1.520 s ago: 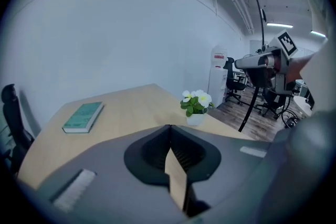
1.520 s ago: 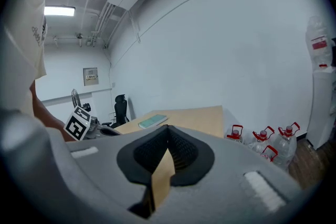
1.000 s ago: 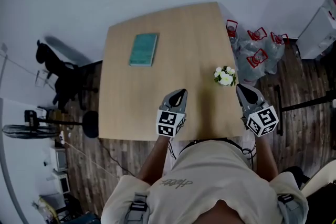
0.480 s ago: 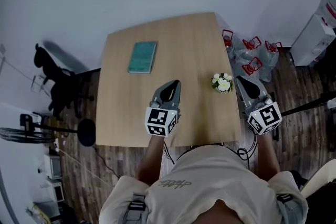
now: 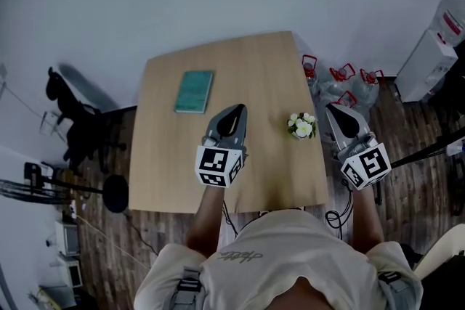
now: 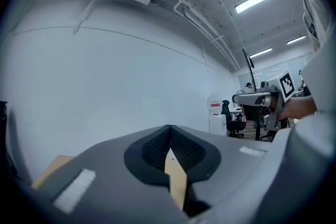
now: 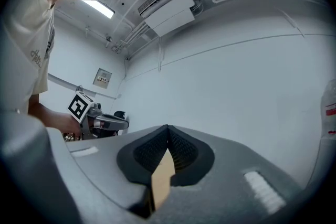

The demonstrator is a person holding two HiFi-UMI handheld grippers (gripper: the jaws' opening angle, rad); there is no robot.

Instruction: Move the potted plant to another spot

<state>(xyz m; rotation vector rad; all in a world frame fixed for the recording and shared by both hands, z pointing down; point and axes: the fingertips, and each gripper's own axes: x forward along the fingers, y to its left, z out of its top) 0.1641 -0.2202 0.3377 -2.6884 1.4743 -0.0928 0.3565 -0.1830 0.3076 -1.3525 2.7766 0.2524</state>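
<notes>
A small potted plant (image 5: pixel 301 126) with white flowers stands near the right edge of the wooden table (image 5: pixel 261 76) in the head view. My left gripper (image 5: pixel 234 110) hovers above the table's middle, left of the plant, jaws shut and empty. My right gripper (image 5: pixel 333 110) is held up just right of the plant, past the table's edge, also shut with nothing in it. In the left gripper view my own gripper (image 6: pixel 170 131) points level at a white wall, and my right gripper (image 7: pixel 167 130) does the same in the right gripper view; neither shows the plant.
A teal book (image 5: pixel 194 91) lies on the far left part of the table. Clear bottles with red handles (image 5: pixel 341 83) sit on the floor to the right, beside a water dispenser (image 5: pixel 432 54). A black chair (image 5: pixel 69 112) and stands are at the left.
Both grippers have risen well above the table, and the table and plant now look smaller and farther below. Both sets of jaws stayed shut.
</notes>
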